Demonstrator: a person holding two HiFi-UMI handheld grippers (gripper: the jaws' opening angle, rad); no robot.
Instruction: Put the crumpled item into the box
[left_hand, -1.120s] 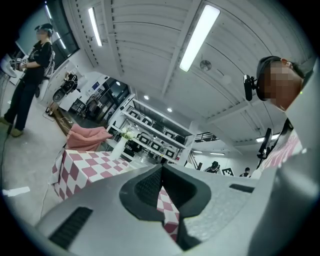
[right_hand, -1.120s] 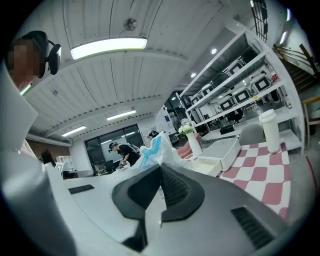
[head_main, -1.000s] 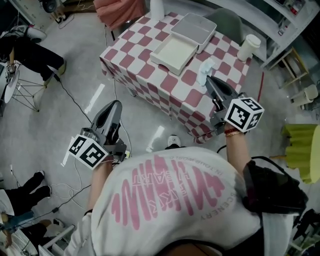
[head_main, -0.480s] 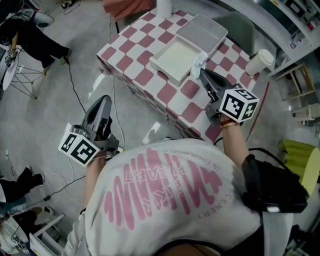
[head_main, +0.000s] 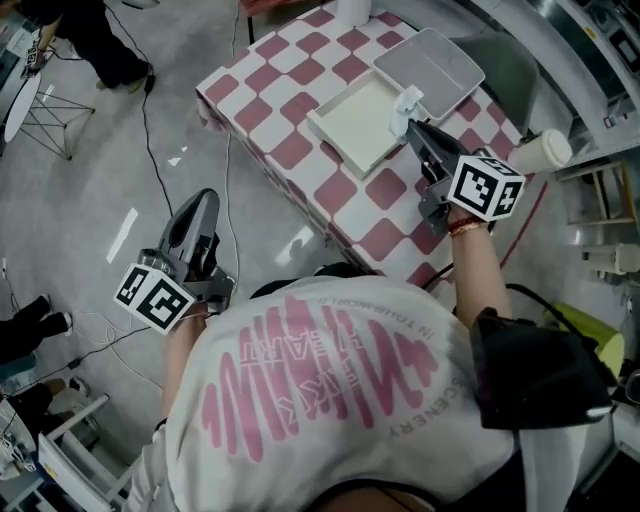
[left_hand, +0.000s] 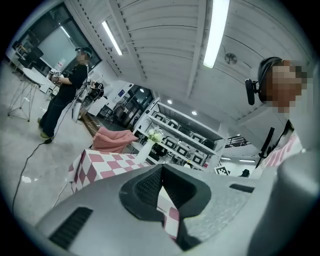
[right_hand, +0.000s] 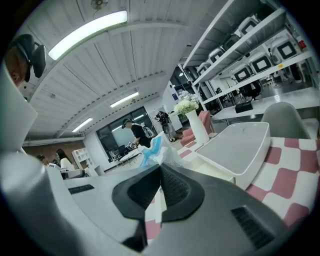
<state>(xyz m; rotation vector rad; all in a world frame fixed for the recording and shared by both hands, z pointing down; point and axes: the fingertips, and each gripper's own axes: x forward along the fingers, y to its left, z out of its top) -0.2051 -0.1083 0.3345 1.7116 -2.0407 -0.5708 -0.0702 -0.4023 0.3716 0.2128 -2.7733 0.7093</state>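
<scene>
A crumpled white and blue wrapper (head_main: 403, 107) sticks out of my right gripper (head_main: 411, 128), which is shut on it. It hangs over the near right edge of the open white box (head_main: 352, 125) on the checked table (head_main: 290, 150). The box's lid (head_main: 432, 68) lies just behind it. In the right gripper view the wrapper (right_hand: 156, 149) rises above the shut right gripper (right_hand: 160, 169), with the lid (right_hand: 239, 146) to the right. My left gripper (head_main: 203, 203) hangs over the floor left of the table, shut and empty; in its own view my left gripper (left_hand: 161, 172) points at the table (left_hand: 102, 164).
A paper cup (head_main: 541, 152) stands at the table's right corner and a white vase (head_main: 352, 10) at its far end. A grey chair (head_main: 505, 62) sits behind the table. Cables (head_main: 150, 150) run across the floor on the left, where a person (head_main: 95, 35) stands.
My right gripper has carried the wrapper leftward and away from me across the table, from its right side to the box's edge. My left gripper has shifted a little beside the table.
</scene>
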